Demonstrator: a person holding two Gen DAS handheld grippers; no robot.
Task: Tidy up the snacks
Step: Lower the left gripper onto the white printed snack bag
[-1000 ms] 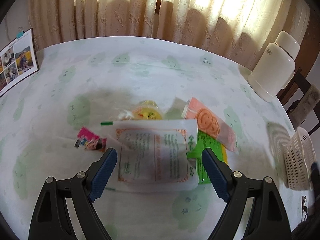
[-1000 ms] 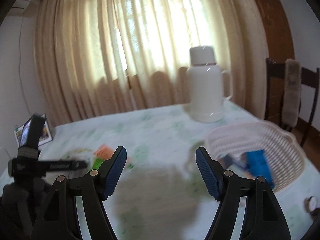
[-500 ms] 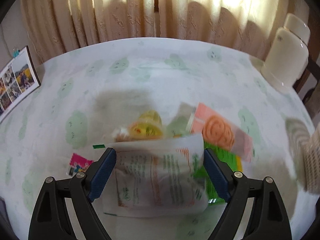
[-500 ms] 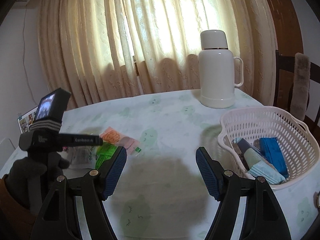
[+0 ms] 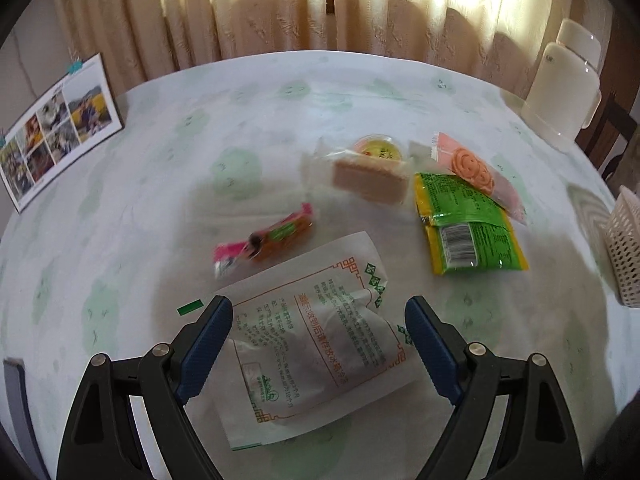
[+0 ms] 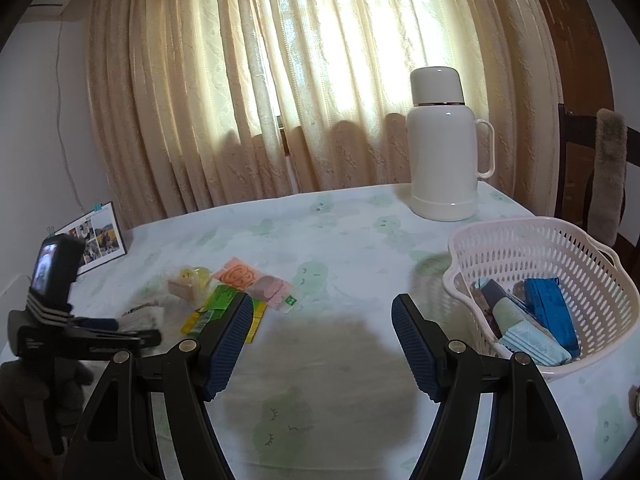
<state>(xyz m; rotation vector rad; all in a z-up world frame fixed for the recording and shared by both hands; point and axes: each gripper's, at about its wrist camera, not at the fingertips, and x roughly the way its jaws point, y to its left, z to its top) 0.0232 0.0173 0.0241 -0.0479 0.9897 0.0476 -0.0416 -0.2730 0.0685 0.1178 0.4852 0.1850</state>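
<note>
A white packet [image 5: 312,344] with orange and green print sits slantwise between the blue pads of my left gripper [image 5: 318,312], which press on its two side edges. It hangs a little above the tablecloth. Beyond it lie a pink candy [image 5: 268,240], a wafer in clear wrap [image 5: 368,176], a yellow jelly cup [image 5: 378,150], a pink smiley packet [image 5: 472,168] and a green-yellow packet [image 5: 464,224]. My right gripper [image 6: 323,302] hovers open over bare cloth, nothing between its fingers. Left of it, the left gripper [image 6: 138,330] shows with the whitish packet in it.
A white lattice basket [image 6: 532,236] at the right holds blue and pale green packets; its edge [image 5: 626,248] also shows in the left wrist view. A white thermos [image 6: 444,152] stands at the back right, a photo calendar [image 5: 56,128] at the left. A chair [image 6: 600,168] stands behind the basket.
My left gripper drew back toward me with the white packet, which tilted between the jaws. The wafer and pink candy it covered are now in view. The right gripper barely moved.
</note>
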